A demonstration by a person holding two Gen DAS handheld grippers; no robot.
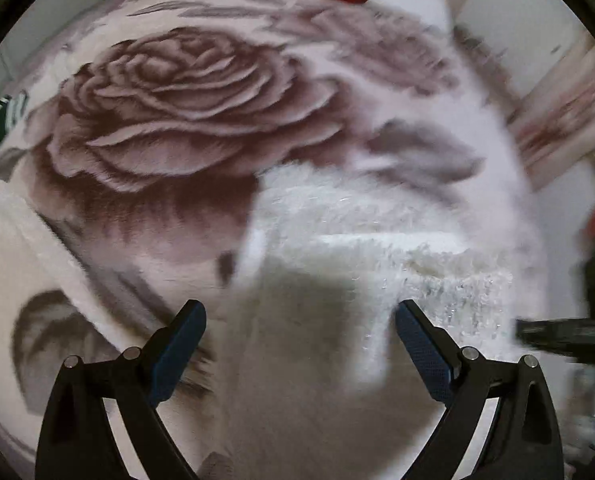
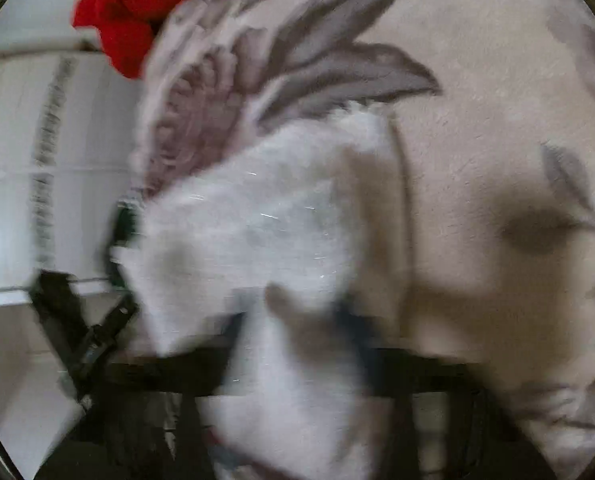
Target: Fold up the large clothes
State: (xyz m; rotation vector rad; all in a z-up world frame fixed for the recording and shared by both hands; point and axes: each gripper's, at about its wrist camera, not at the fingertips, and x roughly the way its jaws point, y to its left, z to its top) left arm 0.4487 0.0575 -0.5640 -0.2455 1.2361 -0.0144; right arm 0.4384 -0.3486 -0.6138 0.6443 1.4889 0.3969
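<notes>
A large plush blanket [image 1: 201,128] printed with a grey rose is lying spread out and filling most of both views, which looks like the flat start a fold needs. A white fluffy garment [image 1: 377,240] is resting on top of it, running from the centre toward 3 o'clock in the left wrist view; being laid out on a soft flat surface is probably what is keeping it manageable.

The left gripper [image 1: 299,344] is hovering at 6 o'clock with its jaws spread wide, holding nothing, the fabric lying between and beyond the tips.

In the right wrist view the picture is smeared. The garment is bunching from the centre down to 6 o'clock, right over the right gripper [image 2: 297,352], seemingly lifted by it. Whether those jaws are pinching the cloth I cannot tell.

A red cloth [image 2: 125,12] is sitting at 11 o'clock, beyond the blanket's edge.
</notes>
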